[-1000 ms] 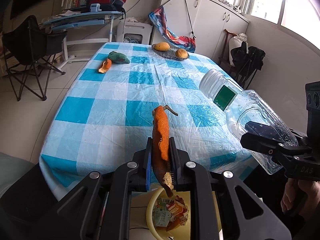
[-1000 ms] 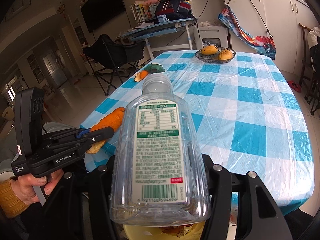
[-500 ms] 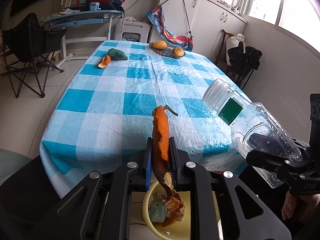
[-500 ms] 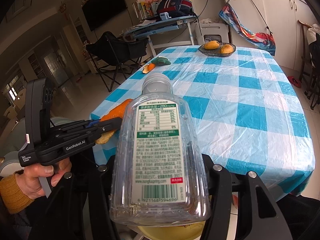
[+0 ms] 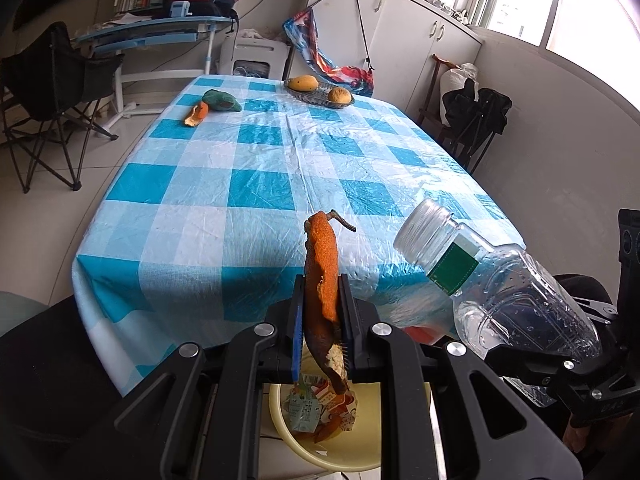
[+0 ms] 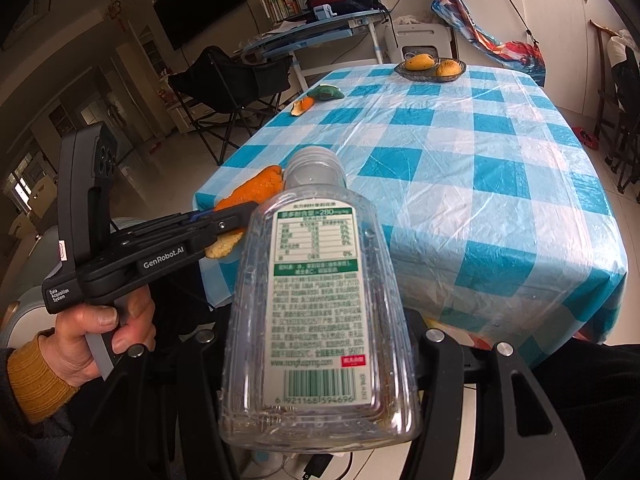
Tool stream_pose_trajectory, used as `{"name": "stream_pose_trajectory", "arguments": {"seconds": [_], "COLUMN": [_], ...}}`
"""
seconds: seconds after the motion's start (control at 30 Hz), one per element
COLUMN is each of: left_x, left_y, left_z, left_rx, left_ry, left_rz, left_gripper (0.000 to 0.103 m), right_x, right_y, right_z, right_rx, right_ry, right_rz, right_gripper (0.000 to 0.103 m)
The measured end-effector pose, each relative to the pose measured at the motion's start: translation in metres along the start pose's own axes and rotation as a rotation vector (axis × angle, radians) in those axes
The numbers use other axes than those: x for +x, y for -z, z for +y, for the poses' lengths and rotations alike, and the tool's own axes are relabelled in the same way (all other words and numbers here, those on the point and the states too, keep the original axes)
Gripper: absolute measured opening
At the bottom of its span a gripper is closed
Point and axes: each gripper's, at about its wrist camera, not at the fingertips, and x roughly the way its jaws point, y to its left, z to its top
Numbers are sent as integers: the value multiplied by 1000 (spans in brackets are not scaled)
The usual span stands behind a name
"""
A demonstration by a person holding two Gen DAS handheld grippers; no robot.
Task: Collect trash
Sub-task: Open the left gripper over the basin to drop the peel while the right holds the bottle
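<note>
While left fingers [image 5: 320, 320] clench peel [image 5: 322, 268], right fingers' bottle [image 6: 316, 312] hides the bin [image 5: 352, 440].

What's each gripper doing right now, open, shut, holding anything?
Left gripper: jaws shut on the orange peel.
Right gripper: jaws shut on the clear plastic bottle.

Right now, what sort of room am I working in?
Most likely a lived-in home dining area: a table under a blue checked plastic cloth, a fruit dish at its far end, white cabinets and a cluttered study desk behind.
</note>
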Motion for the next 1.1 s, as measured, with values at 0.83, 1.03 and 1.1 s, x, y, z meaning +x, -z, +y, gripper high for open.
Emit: {"name": "stream_pose_trajectory", "arguments": {"seconds": [0.83, 1.03, 1.1], "left_x": [33, 32, 33], "left_y": [39, 36, 35], "left_z": [-30, -22, -21], "left_rx": [148, 104, 98], "left_ry": [31, 27, 27], "left_rz": [269, 264, 269], "left_gripper": [16, 22, 24], "right_x": [14, 18, 18], "right_y": [25, 26, 25], "right_z": [0, 0, 0], "right_rx": [35, 33, 36], "right_ry": [75, 81, 81], "right_rz": [168, 189, 190], "right_gripper": [55, 56, 55]}}
